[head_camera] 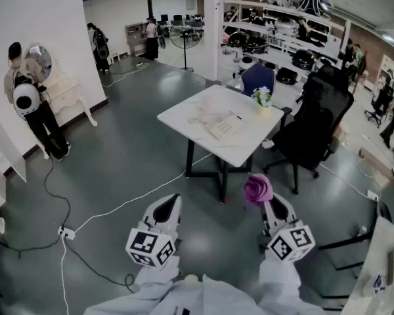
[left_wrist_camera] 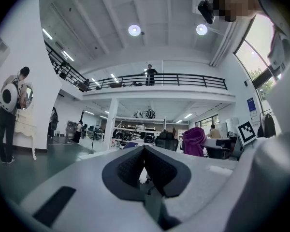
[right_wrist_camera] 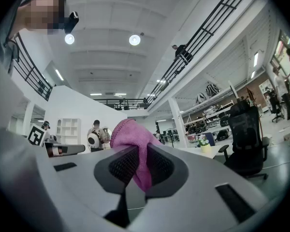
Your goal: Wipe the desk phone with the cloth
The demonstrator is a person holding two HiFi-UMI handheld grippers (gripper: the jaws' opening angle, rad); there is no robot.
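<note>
Cloth (right_wrist_camera: 130, 135) pinched in right claw (right_wrist_camera: 138, 162); desk phone (head_camera: 224, 126) well ahead.

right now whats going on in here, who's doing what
A person holds a pair of tongs in each hand. The right tongs are shut on a pink cloth. The left tongs are shut with nothing in them. The phone sits on the white table ahead, next to a small flower pot. The cloth is well short of the phone, so wiping has not begun.
</note>
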